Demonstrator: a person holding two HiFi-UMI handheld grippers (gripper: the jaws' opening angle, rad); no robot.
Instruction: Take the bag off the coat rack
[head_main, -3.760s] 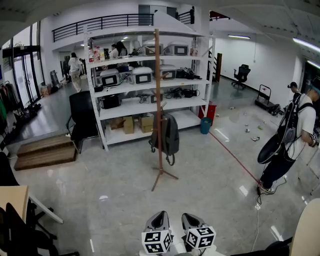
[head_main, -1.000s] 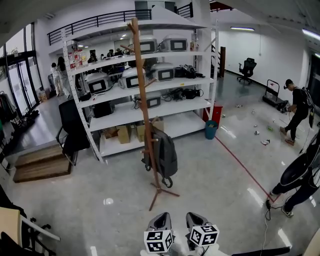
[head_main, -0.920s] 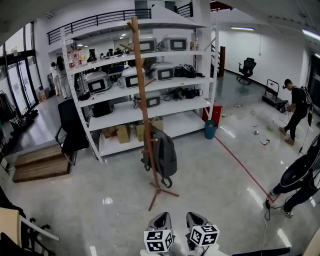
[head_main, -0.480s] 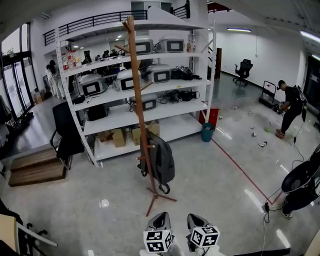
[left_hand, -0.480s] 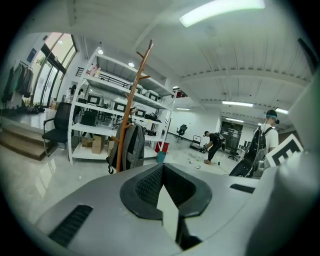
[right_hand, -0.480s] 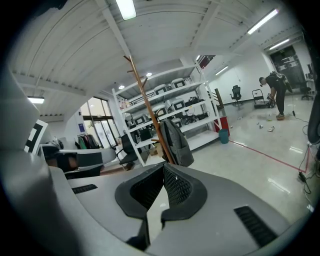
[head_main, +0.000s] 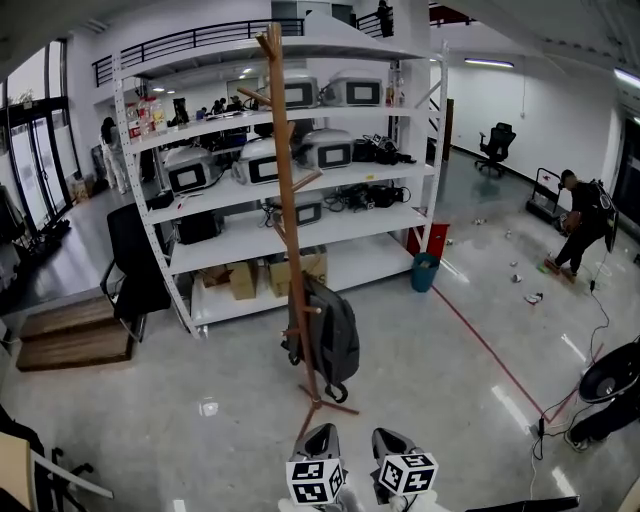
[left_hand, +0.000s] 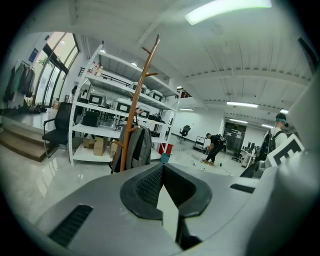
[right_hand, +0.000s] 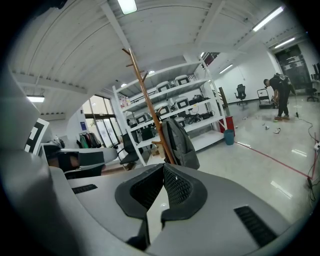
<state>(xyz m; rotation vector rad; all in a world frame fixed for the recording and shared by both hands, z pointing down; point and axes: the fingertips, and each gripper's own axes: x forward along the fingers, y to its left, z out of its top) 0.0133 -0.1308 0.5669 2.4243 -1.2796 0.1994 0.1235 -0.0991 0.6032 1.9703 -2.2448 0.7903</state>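
While the bag (head_main: 336, 338) hangs low on the rack (head_main: 286, 180), well ahead of me, my left tongs (left_hand: 162, 168) and right tongs (right_hand: 162, 167) are pressed together and empty, so all the work is left to do.

We are looking at a coat rack (head_main: 291, 200) of smooth brown wood and a bag (head_main: 337, 338) of matt grey cloth, over a floor (head_main: 440, 380) that is shining glossy and smooth. We are seeing shelving (head_main: 250, 222) of white painted metal, cardboard boxes (head_main: 242, 281) in dull brown, and the left gripper (left_hand: 162, 168) and right gripper (right_hand: 162, 168) showing matt grey plastic shells with dark, finely ribbed pads (left_hand: 147, 185)
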